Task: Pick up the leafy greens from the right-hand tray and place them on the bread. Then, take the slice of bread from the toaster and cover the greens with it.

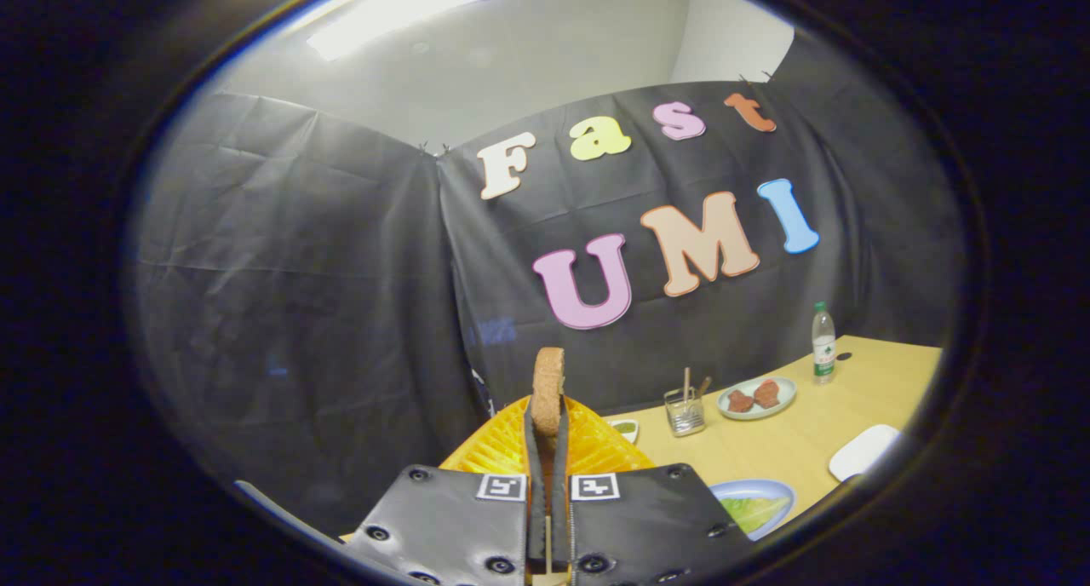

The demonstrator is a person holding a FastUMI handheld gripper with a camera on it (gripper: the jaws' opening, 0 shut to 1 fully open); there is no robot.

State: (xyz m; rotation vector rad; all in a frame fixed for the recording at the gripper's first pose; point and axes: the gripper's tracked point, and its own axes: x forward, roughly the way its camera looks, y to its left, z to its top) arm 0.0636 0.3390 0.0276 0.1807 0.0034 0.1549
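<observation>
The gripper (547,437) is clamped tight on a slice of bread (547,382), both fingers pressing its faces; the slice stands on edge, its top rising past the fingertips. Just behind it sits a yellow toaster (502,445). At about 4 o'clock from the fingers, a plate with leafy greens (754,511) lies on the wooden table (792,445). At 2 o'clock, well apart, stand a utensil holder (685,411), a plate of meat (756,397) and a water bottle (823,343) near the table's far edge; bare tabletop lies between them.
</observation>
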